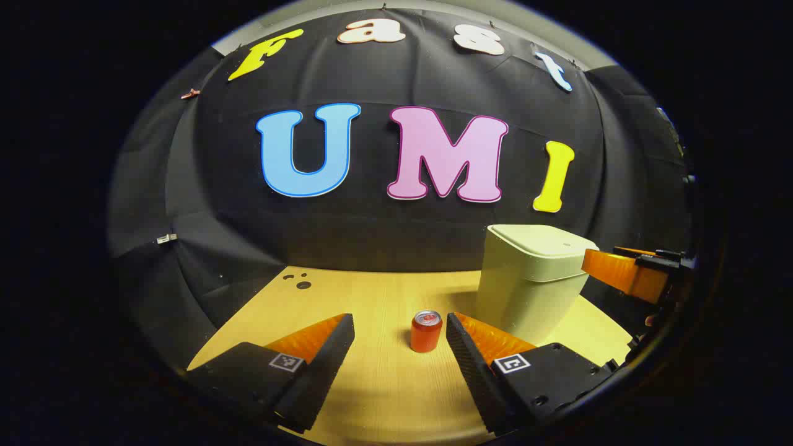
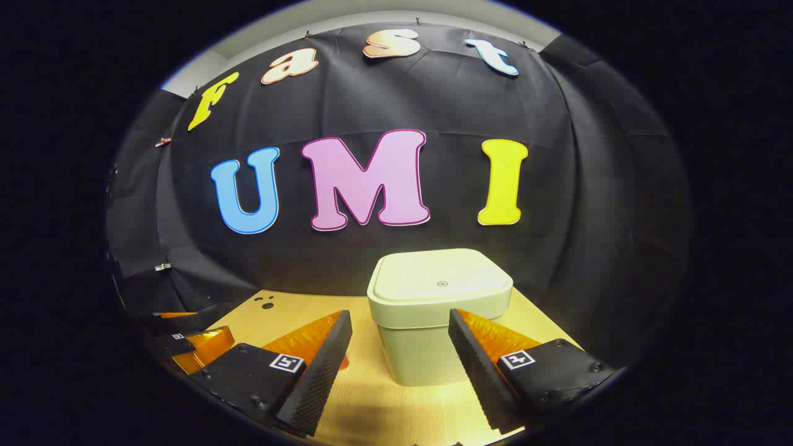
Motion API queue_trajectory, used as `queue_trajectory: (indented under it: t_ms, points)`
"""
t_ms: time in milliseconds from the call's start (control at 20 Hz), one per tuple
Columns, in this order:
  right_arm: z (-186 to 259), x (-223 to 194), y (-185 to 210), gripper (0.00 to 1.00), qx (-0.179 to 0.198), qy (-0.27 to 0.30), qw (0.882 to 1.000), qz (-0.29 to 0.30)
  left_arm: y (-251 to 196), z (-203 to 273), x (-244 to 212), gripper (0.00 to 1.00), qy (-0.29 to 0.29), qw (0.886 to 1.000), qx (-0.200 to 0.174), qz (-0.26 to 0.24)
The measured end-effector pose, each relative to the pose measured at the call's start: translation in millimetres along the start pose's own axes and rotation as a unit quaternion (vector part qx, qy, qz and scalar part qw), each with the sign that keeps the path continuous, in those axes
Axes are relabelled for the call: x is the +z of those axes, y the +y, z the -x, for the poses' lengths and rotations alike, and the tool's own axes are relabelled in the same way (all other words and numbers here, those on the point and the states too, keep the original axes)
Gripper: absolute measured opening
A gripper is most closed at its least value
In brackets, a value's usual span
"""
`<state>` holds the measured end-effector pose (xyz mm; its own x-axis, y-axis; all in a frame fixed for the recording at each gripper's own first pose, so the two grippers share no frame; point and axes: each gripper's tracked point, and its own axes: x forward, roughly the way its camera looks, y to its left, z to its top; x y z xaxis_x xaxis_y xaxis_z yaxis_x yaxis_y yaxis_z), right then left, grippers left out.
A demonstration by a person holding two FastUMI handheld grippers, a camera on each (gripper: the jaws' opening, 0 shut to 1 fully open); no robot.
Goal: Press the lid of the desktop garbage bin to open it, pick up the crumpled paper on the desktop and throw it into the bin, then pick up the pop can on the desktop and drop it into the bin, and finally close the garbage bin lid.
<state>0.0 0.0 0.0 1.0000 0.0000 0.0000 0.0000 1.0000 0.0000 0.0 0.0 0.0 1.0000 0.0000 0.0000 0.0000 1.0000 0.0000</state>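
Left gripper view: left gripper (image 1: 400, 334) gaping, pop can (image 1: 426, 331) upright on table (image 1: 372, 297) between fingers, untouched; bin (image 1: 533, 279) right, lid down. Right gripper view: right gripper (image 2: 400, 334) spread before closed bin (image 2: 437, 310).

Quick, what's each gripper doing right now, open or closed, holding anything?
Left gripper: open, holding nothing, pop can ahead between its fingers.
Right gripper: open, holding nothing, facing the closed bin.
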Motion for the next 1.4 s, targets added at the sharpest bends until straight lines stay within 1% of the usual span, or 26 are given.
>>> queue_trajectory:
  t_ms: [150,200,250,550,800,1150,1400]
  points:
    - [3,-1,-3,0.99,0.001,0.001,1.000,0.000,-1,0,-5,0.95,0.004,1.000,0.002,-0.001]
    - [3,-2,-3,0.99,0.001,0.002,1.000,0.000,0,1,-5,0.93,0.004,1.000,0.004,-0.002]
    - [4,-3,-2,0.99,0.003,0.003,1.000,0.000,0,2,-6,0.95,0.004,1.000,0.005,-0.001]
    - [5,-4,0,0.99,0.008,0.004,1.000,-0.002,0,6,-15,0.95,0.014,1.000,0.006,-0.008]
    - [3,-5,3,0.99,0.010,0.006,1.000,-0.005,0,6,-11,0.95,0.011,1.000,0.001,-0.015]
    - [4,-2,10,0.99,0.019,0.007,1.000,0.008,1,4,-15,0.95,0.017,1.000,0.002,-0.011]
    - [5,15,6,0.99,0.015,-0.007,0.999,0.030,1,7,-10,0.96,0.010,1.000,0.005,-0.019]
